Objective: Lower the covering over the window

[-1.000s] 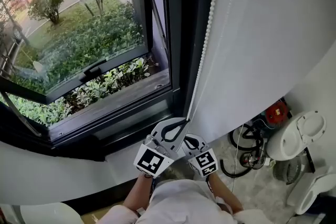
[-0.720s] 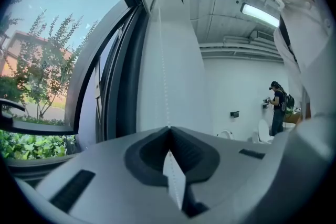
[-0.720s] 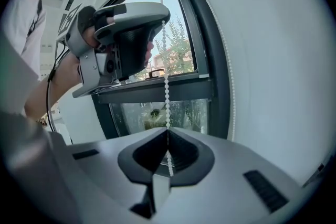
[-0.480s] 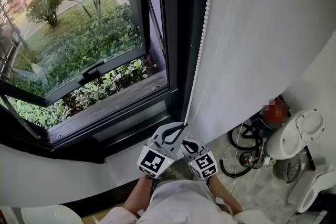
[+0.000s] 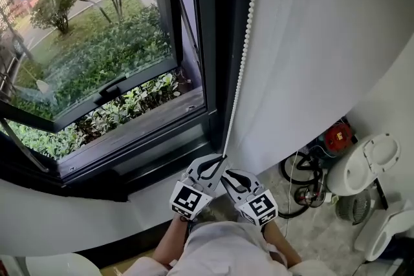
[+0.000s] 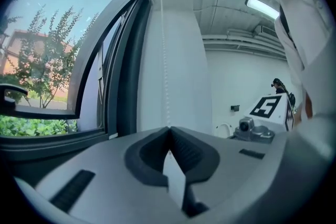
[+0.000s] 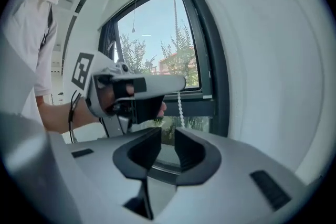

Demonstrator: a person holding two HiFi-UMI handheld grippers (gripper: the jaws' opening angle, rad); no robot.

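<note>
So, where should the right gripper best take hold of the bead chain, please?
Grip the bead chain on the stretch above the left gripper, which is shut on it. It hangs straight, so come in level from the room side. The right gripper is empty; its jaws have just been opening.

The bead cord [image 5: 240, 68] hangs between the window [image 5: 97, 74] on its left and the blind [image 5: 323, 42] on its right. Cables [image 5: 304, 172] lie on the floor [image 5: 310, 233] below the blind.

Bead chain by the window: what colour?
White; the plastic beaded pull chain shows best in head view.
</note>
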